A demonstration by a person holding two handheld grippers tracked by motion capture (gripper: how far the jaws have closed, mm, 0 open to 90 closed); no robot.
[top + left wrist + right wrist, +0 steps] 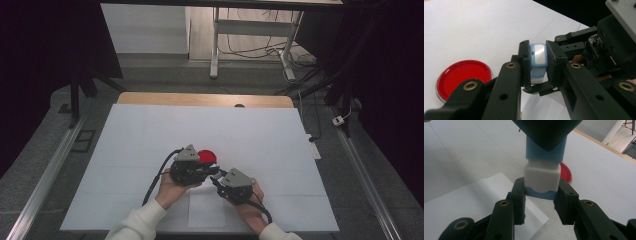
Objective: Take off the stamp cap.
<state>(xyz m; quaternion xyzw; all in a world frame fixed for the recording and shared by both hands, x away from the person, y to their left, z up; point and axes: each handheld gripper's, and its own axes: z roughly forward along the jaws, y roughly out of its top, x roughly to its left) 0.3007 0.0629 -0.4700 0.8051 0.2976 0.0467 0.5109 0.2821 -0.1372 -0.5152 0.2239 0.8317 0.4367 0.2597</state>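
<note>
A: Hands first, nearest the counter's front edge. The left gripper (216, 170) and the right gripper (216, 181) meet nose to nose above the white counter (125, 150), each held by a hand with a pale sleeve.

B: And between them?

A: A small stamp (538, 61), blue and white, off the counter and held in the air. The left gripper's fingers (524, 62) are clenched on its blue upper body. From the right gripper view, the right gripper's fingers (519, 192) press against the blue piece at its bottom end, below the white middle block (543, 178).

B: Is that bottom piece a cap?

A: Probably, though the view is too close for me to be sure. It sits flush against the white block, so if it is a cap, it has not come away yet.

B: So how far along is this?

A: I'd judge it early. The stamp is picked up and gripped at both ends; pulling the ends apart is left, and any stamping after that.

B: What lies beyond?

A: Just under the grippers a loose sheet of white paper (474, 200) lies flat, showing no print that I can see. Behind the left gripper a round red dish (464, 77), perhaps an ink pad, rests untouched on the counter.
</note>
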